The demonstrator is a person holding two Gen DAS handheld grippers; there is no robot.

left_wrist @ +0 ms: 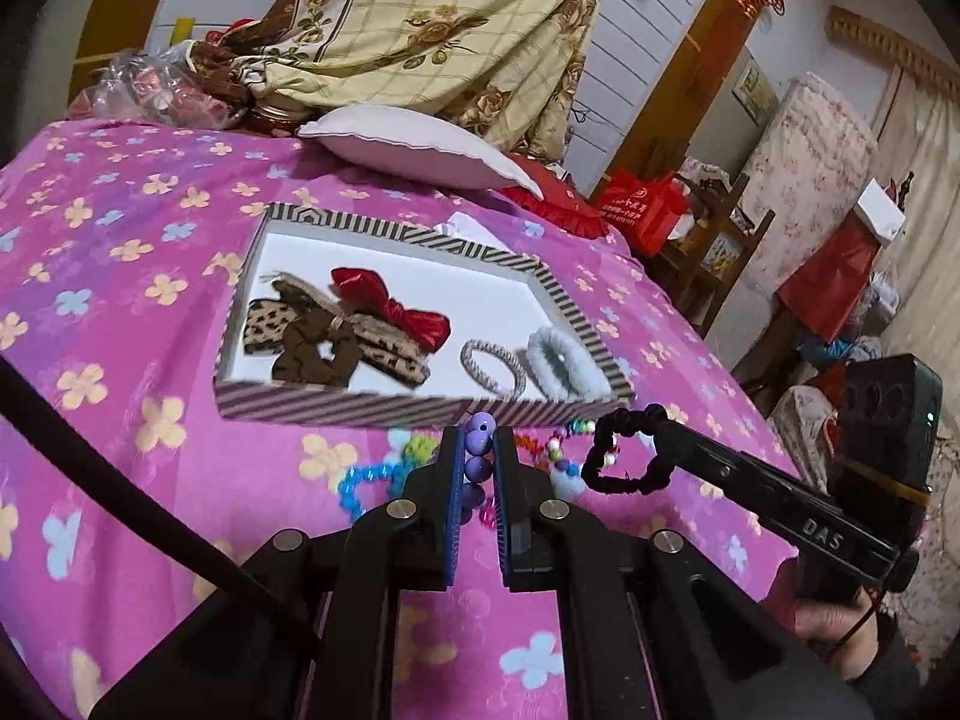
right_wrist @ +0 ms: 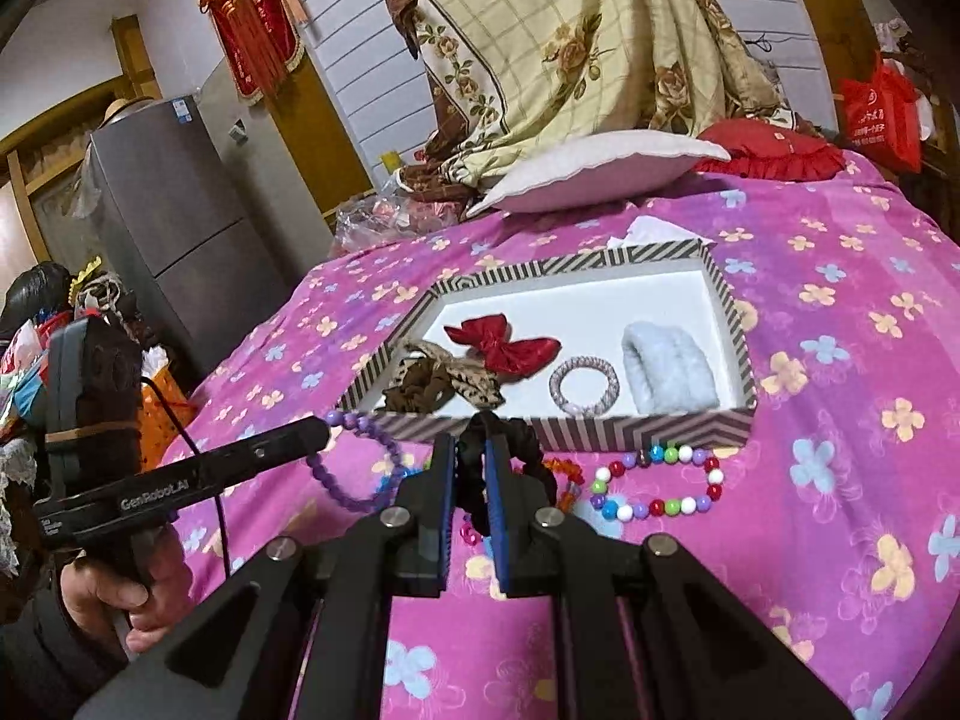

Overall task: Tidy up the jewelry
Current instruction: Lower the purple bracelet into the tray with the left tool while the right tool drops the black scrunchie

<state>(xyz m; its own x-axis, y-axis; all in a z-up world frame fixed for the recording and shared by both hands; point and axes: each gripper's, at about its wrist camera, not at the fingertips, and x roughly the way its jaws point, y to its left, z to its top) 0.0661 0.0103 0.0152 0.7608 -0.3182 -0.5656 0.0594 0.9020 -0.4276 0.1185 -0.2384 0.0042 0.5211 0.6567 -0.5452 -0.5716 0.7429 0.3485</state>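
My left gripper (left_wrist: 480, 435) is shut on a purple bead bracelet (left_wrist: 478, 468), held just above the pink flowered bedspread, in front of the striped box (left_wrist: 420, 408). My right gripper (right_wrist: 471, 444) is shut on a black scrunchie (right_wrist: 528, 438), also close to the box's near wall (right_wrist: 600, 426). Each wrist view shows the other gripper beside it: the right gripper (left_wrist: 657, 426) with the scrunchie (left_wrist: 624, 487), the left gripper (right_wrist: 321, 429) with the bracelet (right_wrist: 348, 495). Inside the box lie a red bow (left_wrist: 396, 306), leopard-print scrunchies (left_wrist: 312, 336), a silver bangle (left_wrist: 492, 366) and a pale fluffy scrunchie (left_wrist: 564, 366).
A multicoloured bead bracelet (right_wrist: 654, 486), orange beads (right_wrist: 564, 471) and a blue bead string (left_wrist: 360, 480) lie loose on the bedspread before the box. Behind it are a pale pillow (left_wrist: 414, 144), a red cushion (right_wrist: 774, 156) and a folded floral quilt (left_wrist: 450, 18). The bed's edge drops off at the right (left_wrist: 720, 372).
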